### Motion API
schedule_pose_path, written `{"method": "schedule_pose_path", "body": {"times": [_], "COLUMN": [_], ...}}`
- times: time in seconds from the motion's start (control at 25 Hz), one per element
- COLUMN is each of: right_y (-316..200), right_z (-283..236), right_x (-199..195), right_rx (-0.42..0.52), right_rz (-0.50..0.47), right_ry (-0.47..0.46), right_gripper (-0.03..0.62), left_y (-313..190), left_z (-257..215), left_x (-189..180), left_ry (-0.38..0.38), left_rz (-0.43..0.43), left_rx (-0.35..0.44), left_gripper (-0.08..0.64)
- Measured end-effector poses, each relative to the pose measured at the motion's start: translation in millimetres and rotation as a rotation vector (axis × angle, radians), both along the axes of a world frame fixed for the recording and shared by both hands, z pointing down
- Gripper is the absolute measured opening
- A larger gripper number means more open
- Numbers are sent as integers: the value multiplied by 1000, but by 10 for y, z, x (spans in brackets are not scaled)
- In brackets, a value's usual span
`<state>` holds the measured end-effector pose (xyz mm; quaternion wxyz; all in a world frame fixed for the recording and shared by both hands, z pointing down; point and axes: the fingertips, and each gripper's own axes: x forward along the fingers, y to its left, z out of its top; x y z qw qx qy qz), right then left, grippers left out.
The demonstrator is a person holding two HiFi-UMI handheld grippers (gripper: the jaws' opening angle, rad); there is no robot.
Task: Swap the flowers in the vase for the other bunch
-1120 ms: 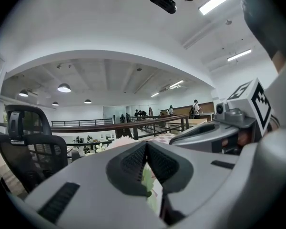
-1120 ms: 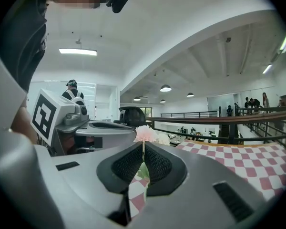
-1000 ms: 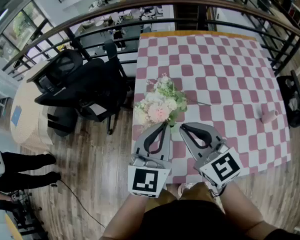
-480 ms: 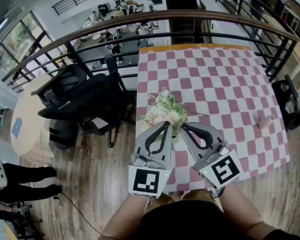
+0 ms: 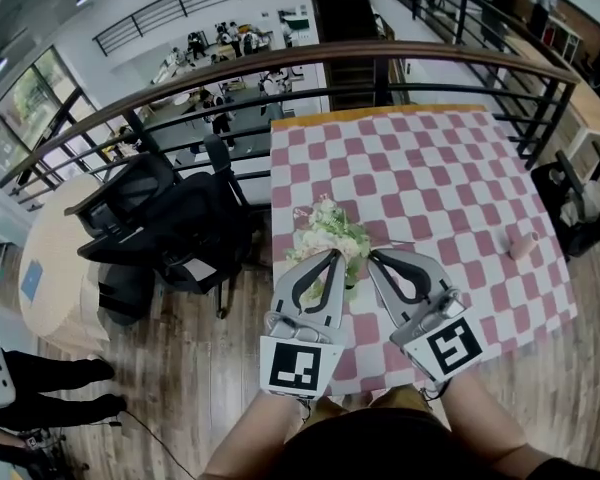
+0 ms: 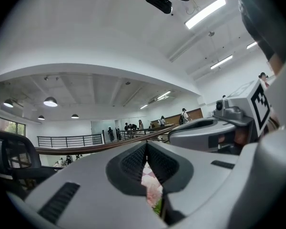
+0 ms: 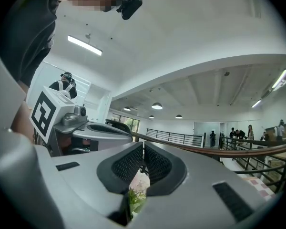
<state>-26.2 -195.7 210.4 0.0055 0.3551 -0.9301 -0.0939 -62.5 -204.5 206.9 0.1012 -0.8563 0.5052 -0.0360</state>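
Pink-and-white checked cloth covers the square surface (image 5: 430,168) in front of us. The bunch of white, pale pink and green flowers (image 5: 330,236) sits near the left edge on our side, just past the tips of both tools. We honestly can't make out a vase under it from the head view, since the blooms and the tools cover that spot. Our grey two-jaw left gripper (image 5: 332,255) is closed, its ribbed pads pressed together with nothing pinched between them. In the left gripper view, all we get is a sliver of pink bloom and green leaf through the slit below the pads. It's the same with the grey two-jaw right gripper (image 5: 373,256), which is closed on nothing, with a bit of leaf and pale petal peeking through its slit. The two sit side by side over the near edge of the surface, angled in toward each other with their tips near but apart, both aimed at the flowers. A small pinkish cylinder (image 5: 523,246) lies near the right edge, well apart from the bunch; we can't tell what it is. Two black office chairs (image 5: 170,218) stand on the wooden plank floor (image 5: 200,368) just left of the surface. A dark metal railing with a brown handrail (image 5: 280,63) runs past the far edge.
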Motion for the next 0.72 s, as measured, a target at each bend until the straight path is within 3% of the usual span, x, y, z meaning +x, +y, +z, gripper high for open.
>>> {"method": "schedule_pose_path", "body": {"times": [0.72], "right_y": [82], "right_z": [-219], "right_x": [-159], "right_rx": [51], "right_rz": [14], "right_ry": [-4], "right_gripper": [37], "left_y": [71], "left_z": [-216], "left_x": [-94], "left_ry": [-4], "left_rz": [44], "left_rx": [54], "left_gripper": [9]}}
